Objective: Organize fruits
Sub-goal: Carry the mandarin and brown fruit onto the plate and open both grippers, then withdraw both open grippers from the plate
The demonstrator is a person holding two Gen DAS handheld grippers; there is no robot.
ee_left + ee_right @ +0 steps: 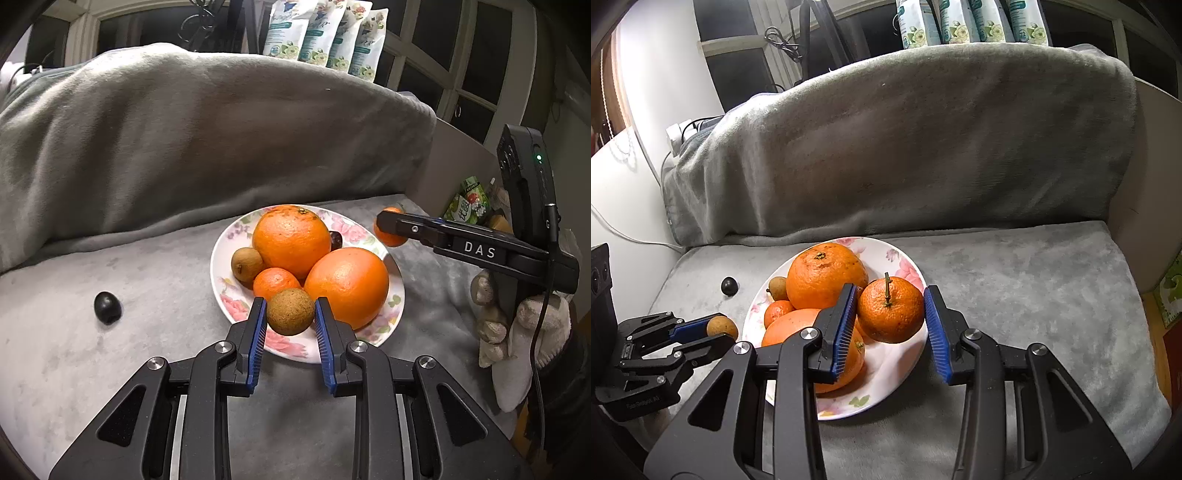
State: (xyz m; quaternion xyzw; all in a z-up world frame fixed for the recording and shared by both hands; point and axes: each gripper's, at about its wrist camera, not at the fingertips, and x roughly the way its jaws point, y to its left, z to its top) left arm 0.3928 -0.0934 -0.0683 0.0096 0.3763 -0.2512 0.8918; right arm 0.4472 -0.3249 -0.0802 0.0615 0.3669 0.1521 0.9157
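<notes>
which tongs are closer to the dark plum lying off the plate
Left. The left tongs, gripping a brown longan, sit nearer the dark plum; the right tongs hold a tangerine over the plate's far side.

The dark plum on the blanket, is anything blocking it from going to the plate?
Nothing visible does. The dark plum lies alone on the gray blanket, left of the plate, with bare fabric between them. Both grippers are busy: left gripper holds a small brown fruit, right gripper a tangerine.
</notes>
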